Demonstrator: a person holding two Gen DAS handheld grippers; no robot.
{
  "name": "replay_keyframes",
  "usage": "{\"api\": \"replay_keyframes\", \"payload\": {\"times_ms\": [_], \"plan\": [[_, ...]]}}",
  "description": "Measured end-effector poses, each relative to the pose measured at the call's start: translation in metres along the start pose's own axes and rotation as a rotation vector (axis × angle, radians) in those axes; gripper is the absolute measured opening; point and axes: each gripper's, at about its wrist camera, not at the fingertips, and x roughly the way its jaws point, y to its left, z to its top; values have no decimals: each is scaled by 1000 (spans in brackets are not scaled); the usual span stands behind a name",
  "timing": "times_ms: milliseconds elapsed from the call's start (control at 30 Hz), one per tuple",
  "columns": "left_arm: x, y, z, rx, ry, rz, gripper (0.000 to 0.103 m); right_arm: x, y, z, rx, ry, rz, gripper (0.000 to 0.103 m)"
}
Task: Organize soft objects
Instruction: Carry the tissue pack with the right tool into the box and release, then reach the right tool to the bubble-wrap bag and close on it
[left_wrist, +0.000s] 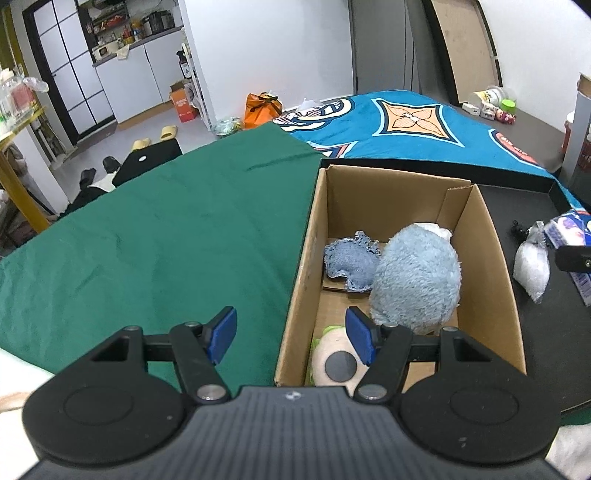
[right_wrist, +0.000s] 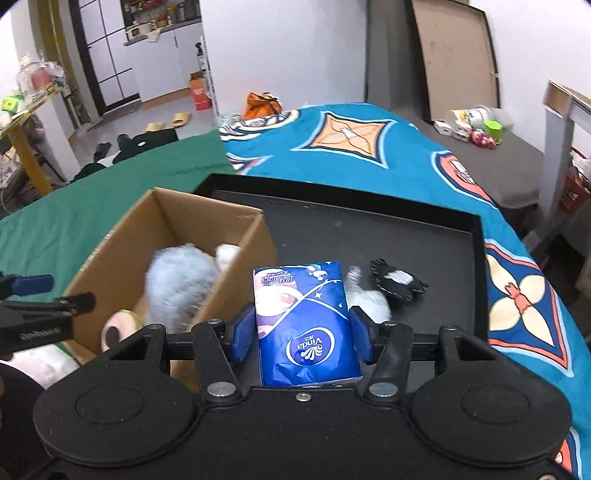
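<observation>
My right gripper (right_wrist: 301, 334) is shut on a blue tissue pack (right_wrist: 304, 321), lifted above the black tray (right_wrist: 476, 236). The pack (left_wrist: 570, 232) also shows at the right edge of the left wrist view. A cardboard box (left_wrist: 495, 258) holds a fluffy light-blue plush (left_wrist: 417, 277), a denim pad (left_wrist: 351, 264) and a cream toy with a grey spot (left_wrist: 336, 363). My left gripper (left_wrist: 291, 334) hovers open over the box's near left wall, nothing between its fingers. On the tray lie a clear bag of white filling (left_wrist: 532, 264) and a black and white fabric piece (right_wrist: 397, 282).
A green cloth (left_wrist: 166, 236) covers the surface left of the box, and a blue patterned cloth (right_wrist: 369, 147) lies behind and right of the tray. Small containers (right_wrist: 472, 123) stand on a grey surface far right. Slippers and an orange bag sit on the floor beyond.
</observation>
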Motion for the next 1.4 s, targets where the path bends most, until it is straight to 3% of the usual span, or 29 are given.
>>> {"api": "replay_keyframes", "payload": {"times_ms": [267,833,933,1000,1400], "plan": [[2,9,-1,-32,5,-51,58,-9,30,12,-25,-17,30,53],[10,25,-4,-90,37,-118,18,-8,76,20,-34,10,86,53],[9,29,-5,-107,24,-126,10,-6,81,19,-36,16,98,57],[9,30,-5,-115,21,-137,9,-4,81,18,-33,26,120,63],[7,32,-5,-122,12,-144,9,-14,41,7,35,19,31,63]]}}
